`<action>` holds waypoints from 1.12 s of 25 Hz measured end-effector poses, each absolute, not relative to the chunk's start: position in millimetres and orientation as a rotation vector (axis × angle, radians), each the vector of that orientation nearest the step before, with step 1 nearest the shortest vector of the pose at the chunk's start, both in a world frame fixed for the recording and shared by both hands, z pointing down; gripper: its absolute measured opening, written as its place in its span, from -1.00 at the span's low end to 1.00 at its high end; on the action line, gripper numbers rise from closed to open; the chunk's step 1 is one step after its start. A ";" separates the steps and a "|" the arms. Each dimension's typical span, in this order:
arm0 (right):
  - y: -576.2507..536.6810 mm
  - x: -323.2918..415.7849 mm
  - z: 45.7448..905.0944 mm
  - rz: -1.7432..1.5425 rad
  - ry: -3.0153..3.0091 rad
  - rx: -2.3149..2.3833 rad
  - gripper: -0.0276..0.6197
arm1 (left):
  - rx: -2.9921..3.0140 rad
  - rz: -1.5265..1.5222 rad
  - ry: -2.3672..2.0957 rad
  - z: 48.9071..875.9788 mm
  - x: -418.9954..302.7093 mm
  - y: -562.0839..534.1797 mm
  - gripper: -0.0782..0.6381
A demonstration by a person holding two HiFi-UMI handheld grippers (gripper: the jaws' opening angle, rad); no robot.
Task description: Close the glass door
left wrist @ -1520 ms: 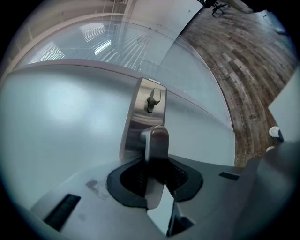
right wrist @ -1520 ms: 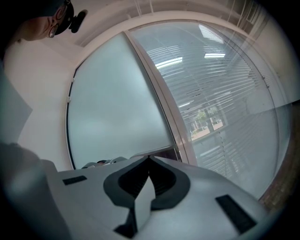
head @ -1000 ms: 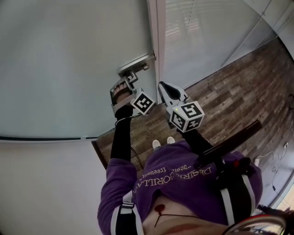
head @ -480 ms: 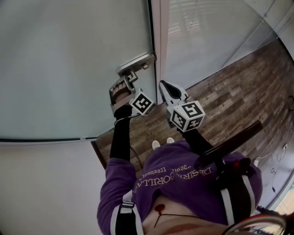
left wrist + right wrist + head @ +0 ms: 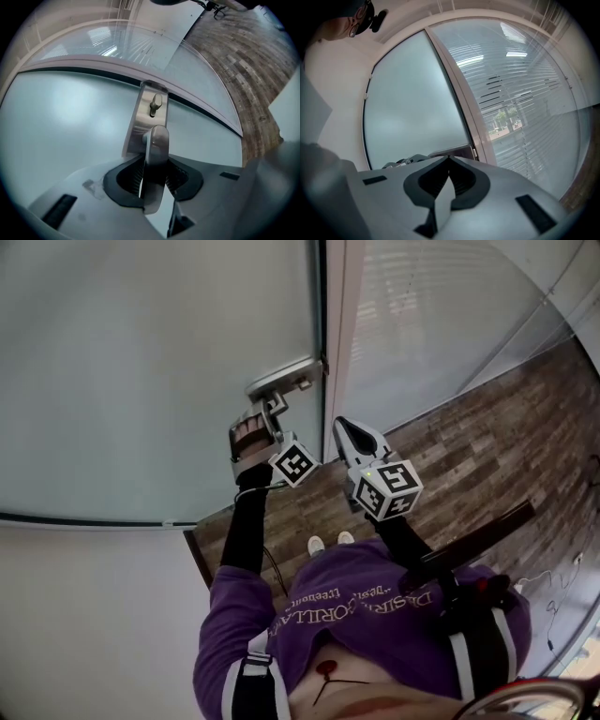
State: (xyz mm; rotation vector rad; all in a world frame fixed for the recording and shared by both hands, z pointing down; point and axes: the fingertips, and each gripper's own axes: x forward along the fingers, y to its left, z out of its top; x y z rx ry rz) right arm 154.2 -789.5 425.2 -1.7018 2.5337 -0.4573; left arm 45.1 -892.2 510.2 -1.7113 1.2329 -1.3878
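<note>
At the door's edge, head view: the left gripper meets the brushed-steel lever handle of the frosted glass door, which stands just beside the pale door frame.

Left gripper view: jaws clamped on that lever. Recommend a square grip and steady pressure until it latches.

Right gripper view: the right gripper has its jaws together on nothing. Advise holding it away from the closing gap.

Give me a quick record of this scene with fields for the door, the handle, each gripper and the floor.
door: frosted glass door, edge right at the frame; cannot tell if latched
handle: metal lever handle on a steel plate
left gripper: shut on the lever handle
right gripper: shut, empty, near the door's edge
floor: wood planks
</note>
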 end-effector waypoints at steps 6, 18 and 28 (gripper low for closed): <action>-791.0 159.1 424.0 -0.472 2.533 -1.702 -0.92 | -1.521 -1.249 1.291 482.4 33.9 -892.2 -0.36; -786.5 154.9 416.3 -0.459 2.543 -1.672 -0.92 | -1.790 -0.890 1.733 488.1 12.4 -791.8 -0.32; -774.8 125.9 414.4 -0.414 2.618 -1.608 -0.92 | -2.566 -0.151 2.284 478.2 -11.2 -761.1 -0.78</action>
